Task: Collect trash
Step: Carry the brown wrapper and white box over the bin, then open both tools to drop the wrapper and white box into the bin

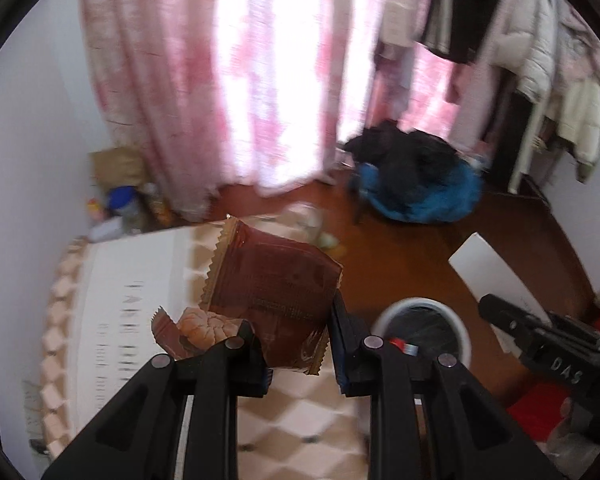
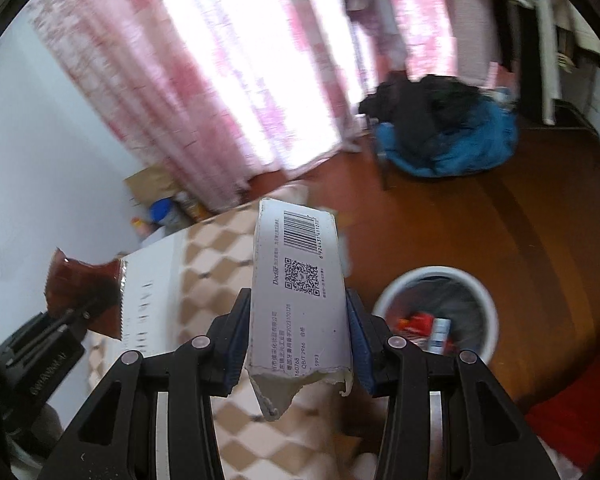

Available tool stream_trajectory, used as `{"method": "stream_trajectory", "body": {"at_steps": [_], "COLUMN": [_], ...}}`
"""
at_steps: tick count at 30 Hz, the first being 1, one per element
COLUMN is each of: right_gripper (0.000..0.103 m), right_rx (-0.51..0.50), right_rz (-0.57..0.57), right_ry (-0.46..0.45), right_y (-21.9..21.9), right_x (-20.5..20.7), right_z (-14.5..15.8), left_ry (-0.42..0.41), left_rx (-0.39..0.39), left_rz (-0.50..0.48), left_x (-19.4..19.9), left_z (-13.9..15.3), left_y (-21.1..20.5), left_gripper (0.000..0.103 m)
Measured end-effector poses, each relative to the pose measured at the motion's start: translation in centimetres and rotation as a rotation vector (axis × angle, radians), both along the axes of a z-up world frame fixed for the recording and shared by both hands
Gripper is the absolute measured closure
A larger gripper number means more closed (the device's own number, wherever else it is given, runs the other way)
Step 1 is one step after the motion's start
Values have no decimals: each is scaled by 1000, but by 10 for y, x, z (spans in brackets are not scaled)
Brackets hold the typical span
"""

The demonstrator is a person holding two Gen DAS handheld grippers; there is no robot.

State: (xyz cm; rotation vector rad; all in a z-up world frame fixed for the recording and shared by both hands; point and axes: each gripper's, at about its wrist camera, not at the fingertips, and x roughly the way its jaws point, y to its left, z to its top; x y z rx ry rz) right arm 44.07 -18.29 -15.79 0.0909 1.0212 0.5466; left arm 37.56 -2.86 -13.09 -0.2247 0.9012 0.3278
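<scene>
Brown foil shows first in the left wrist view: a snack wrapper [image 1: 274,300] with zigzag edges sits between the fingers of the left gripper [image 1: 298,340]. The jaws are drawn as far in as they go and pinch the wrapper's lower part, so that it stands up above a table [image 1: 140,276] covered in a cloth with a tan diamond border. Low on the wrapper's left side a printed picture of a bun is visible. To the right, on the brown wooden floor, stands a white bin [image 1: 422,330] with a dark liner and some coloured scraps inside. The right gripper [image 1: 500,316] enters from the right edge, just beyond the bin. Pink curtains [image 1: 228,80] hang behind, with a blue cushion [image 1: 420,196] under dark clothes.

From the right wrist view, the right gripper [image 2: 300,336] is closed partway on a white cardboard box [image 2: 300,300]; both blue pads press its long sides. The box bears a barcode and a square code, and its near end is torn open. It is held over the table edge, with the bin [image 2: 436,316] on the floor to the right. At the left edge, the left gripper [image 2: 76,316] holds the wrapper [image 2: 84,292] aloft.
</scene>
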Motion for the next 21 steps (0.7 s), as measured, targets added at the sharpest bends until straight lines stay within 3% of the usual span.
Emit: {"method": "stream_trajectory", "body": {"at_steps": [5,11,16,18,21], "right_gripper": [56,56,56,56,56], "right_rx": [-50,-102,-128,-133,-139], "right_rz": [-95,-173,-197,-202,-207], "right_ry": [45,182,310,352,415], "right_y": [-68,-129,-156,-160,-165], "right_x": [29,62,86,95,107], "right_z": [-35,-115,-187,-212,-246], "left_ry": [68,244,374,413,437], "left_rx": [-160,-322,-358,-363,-374], "left_rz": [-92,-184,-225,-227,-225], "left_x": [50,115,148,158,169], "left_z": [-43,-129,-189,-208,-228], "left_y": [-37,-78,-104,-111,-119], "left_gripper": [83,82,80,74,50]}}
